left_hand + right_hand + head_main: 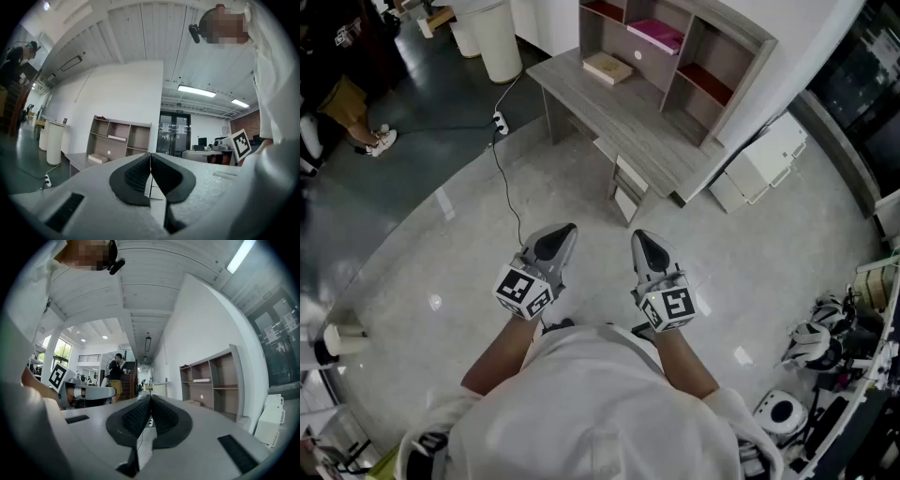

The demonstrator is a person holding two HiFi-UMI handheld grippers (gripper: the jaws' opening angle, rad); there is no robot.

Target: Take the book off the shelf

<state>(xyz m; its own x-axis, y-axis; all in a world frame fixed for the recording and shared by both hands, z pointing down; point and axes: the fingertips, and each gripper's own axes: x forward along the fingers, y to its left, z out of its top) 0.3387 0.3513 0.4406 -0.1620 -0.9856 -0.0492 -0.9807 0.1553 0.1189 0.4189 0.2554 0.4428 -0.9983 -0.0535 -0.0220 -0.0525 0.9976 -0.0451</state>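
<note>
A pink book lies flat on a middle shelf of the grey shelf unit at the top of the head view. A tan book rests on the desk top in front of it. My left gripper and right gripper are held side by side above the floor, well short of the desk, both shut and empty. In the left gripper view the shelf unit stands far off beyond the shut left gripper. The right gripper view shows the shelf unit at right past the right gripper.
A white cabinet stands right of the desk. White cylindrical bins stand at its left, with a black cable and power strip on the floor. A person's legs are at far left. Helmets and gear lie at right.
</note>
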